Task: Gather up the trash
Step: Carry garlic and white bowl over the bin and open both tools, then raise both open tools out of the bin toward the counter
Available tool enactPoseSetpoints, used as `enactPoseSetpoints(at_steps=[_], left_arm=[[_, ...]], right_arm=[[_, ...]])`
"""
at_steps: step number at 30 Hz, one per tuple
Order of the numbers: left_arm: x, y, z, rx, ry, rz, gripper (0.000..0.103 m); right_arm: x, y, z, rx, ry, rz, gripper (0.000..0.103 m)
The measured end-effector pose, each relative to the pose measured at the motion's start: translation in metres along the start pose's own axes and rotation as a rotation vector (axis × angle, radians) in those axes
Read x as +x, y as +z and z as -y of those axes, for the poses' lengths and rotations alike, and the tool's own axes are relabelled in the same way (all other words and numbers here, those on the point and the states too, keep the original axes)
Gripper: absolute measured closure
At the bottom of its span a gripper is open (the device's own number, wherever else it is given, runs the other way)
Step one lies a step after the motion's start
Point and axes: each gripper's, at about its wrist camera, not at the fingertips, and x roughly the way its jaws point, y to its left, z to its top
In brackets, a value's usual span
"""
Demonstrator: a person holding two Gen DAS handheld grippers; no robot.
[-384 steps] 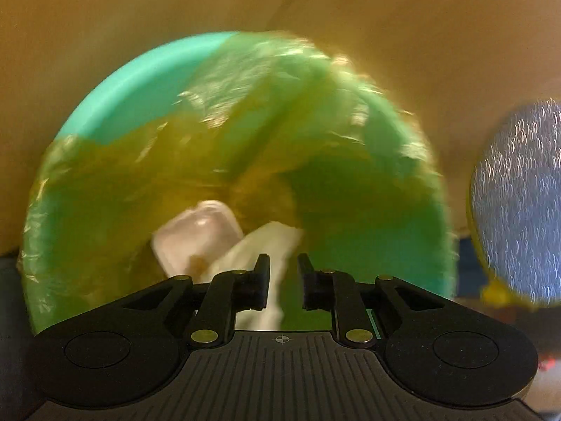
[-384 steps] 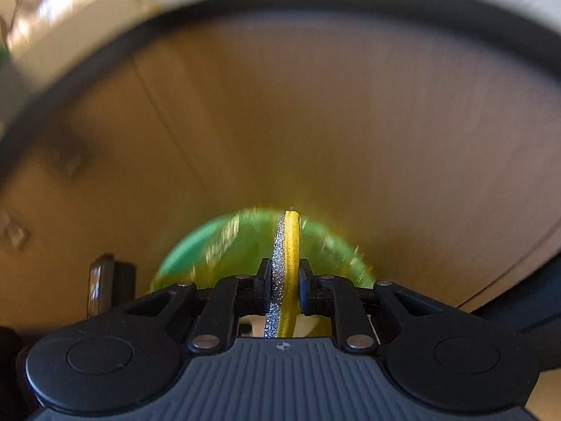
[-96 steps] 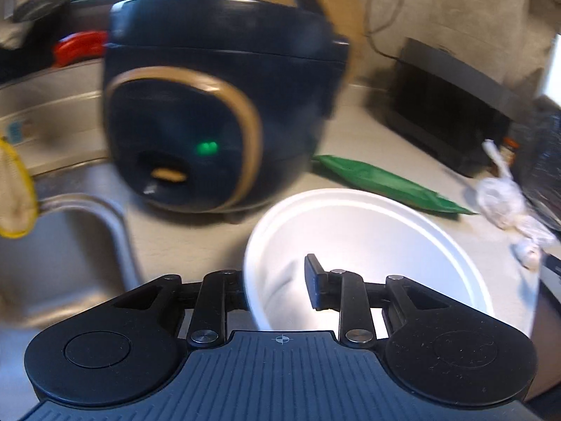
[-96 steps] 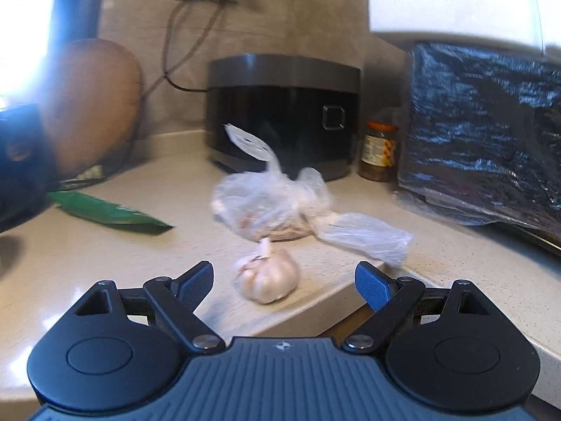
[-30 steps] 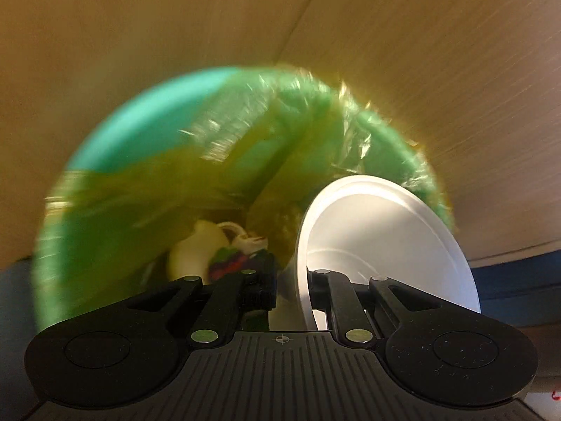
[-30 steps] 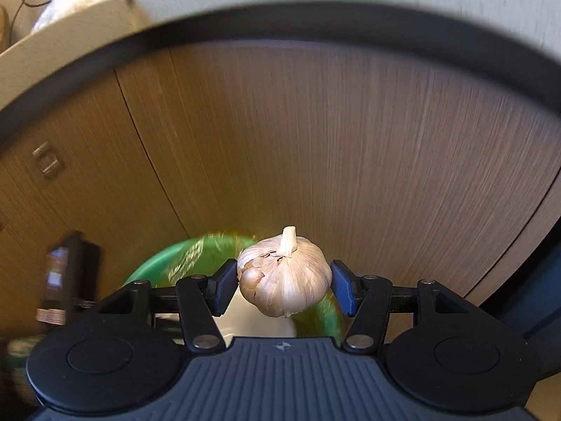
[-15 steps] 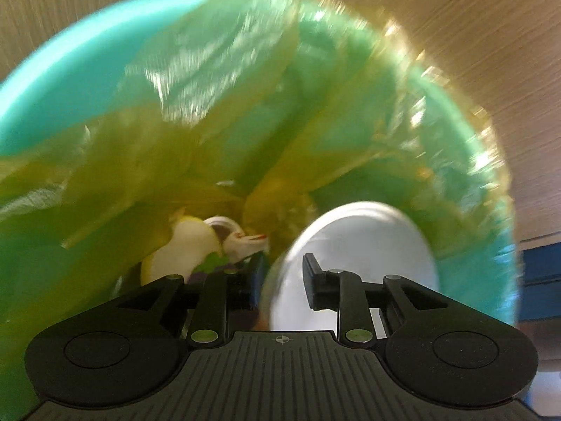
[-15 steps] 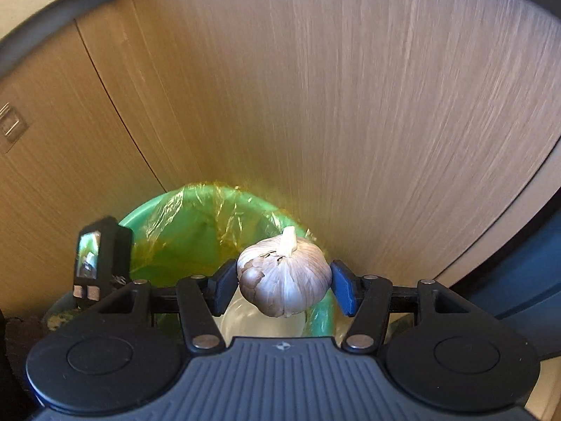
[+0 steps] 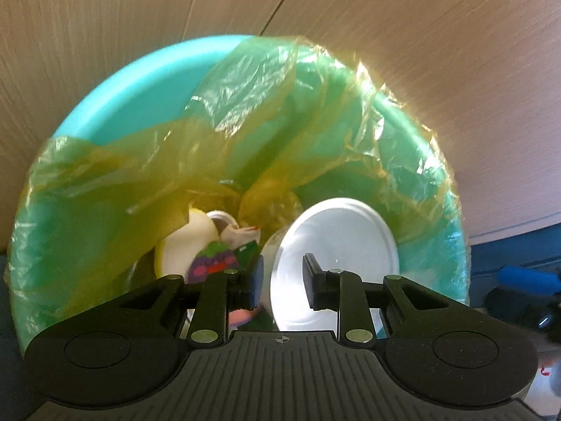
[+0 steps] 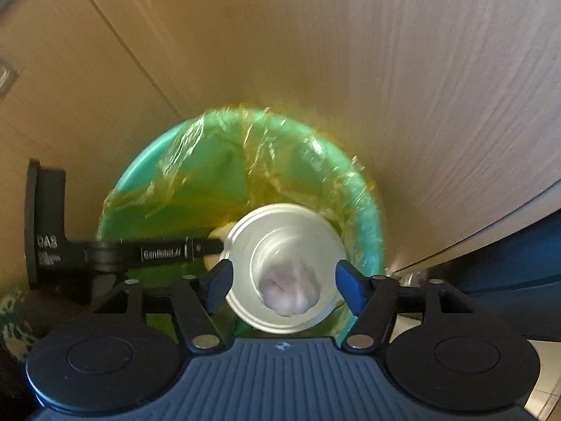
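Note:
A turquoise bin (image 9: pixel 140 80) lined with a yellow-green bag (image 9: pixel 280 122) fills the left wrist view. Inside it lie a white bowl (image 9: pixel 343 231), a pale cup and a purple-labelled wrapper (image 9: pixel 210 263). My left gripper (image 9: pixel 282 282) hangs open above them, holding nothing. In the right wrist view my right gripper (image 10: pixel 284 280) is over the bin (image 10: pixel 147 172) and its jaws are opening. The garlic bulb (image 10: pixel 291 287) is blurred, clear of both pads, down in the bowl (image 10: pixel 245 238). The left gripper's finger (image 10: pixel 161 252) reaches in from the left to the bowl's edge.
Wooden cabinet doors (image 10: pixel 385 70) stand right behind the bin. To the right is a dark blue panel (image 10: pixel 508 270) and a patch of pale floor (image 10: pixel 547 379). A blue roll-shaped thing (image 9: pixel 526 277) lies to the bin's right.
My left gripper opened and the white bowl dropped into the bin. My right gripper came down over the bin, its jaws widened, and the garlic left them for the bowl.

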Motion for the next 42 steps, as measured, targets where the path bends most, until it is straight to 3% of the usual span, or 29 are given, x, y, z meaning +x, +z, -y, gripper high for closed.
enactPoseSetpoints(at_steps=[4, 10, 16, 20, 23, 25, 30, 35, 39, 42], left_arm=[[-0.003, -0.002, 0.003, -0.004, 0.002, 0.022, 0.075], [-0.043, -0.007, 0.003, 0.004, -0.001, 0.083, 0.075], [-0.084, -0.023, 0.012, 0.074, 0.077, 0.135, 0.075], [-0.115, -0.034, 0.026, 0.145, 0.099, 0.186, 0.075], [-0.145, -0.041, 0.040, 0.199, 0.107, 0.249, 0.075], [-0.165, -0.045, 0.050, 0.242, 0.120, 0.290, 0.075], [-0.216, -0.056, 0.076, 0.332, 0.108, 0.370, 0.075], [-0.304, -0.070, 0.090, 0.337, 0.005, 0.435, 0.075], [-0.385, -0.078, 0.090, 0.337, -0.027, 0.500, 0.075], [-0.435, -0.073, 0.079, 0.325, 0.030, 0.561, 0.075]], right_arm=[[-0.006, 0.001, 0.001, -0.003, -0.040, 0.041, 0.031], [-0.007, 0.003, 0.003, -0.019, -0.072, 0.037, 0.031], [-0.004, 0.001, -0.007, -0.071, -0.038, 0.019, 0.030], [-0.024, -0.002, -0.014, -0.090, -0.101, 0.138, 0.030], [-0.049, -0.008, -0.027, -0.131, -0.231, 0.294, 0.030], [-0.070, -0.011, -0.036, -0.142, -0.251, 0.387, 0.030], [-0.130, -0.009, -0.058, -0.081, -0.094, 0.550, 0.026], [-0.186, 0.015, -0.110, -0.181, 0.059, 0.685, 0.022], [-0.220, 0.046, -0.145, -0.191, 0.268, 0.692, 0.018], [-0.237, 0.067, -0.177, -0.240, 0.314, 0.701, 0.018]])
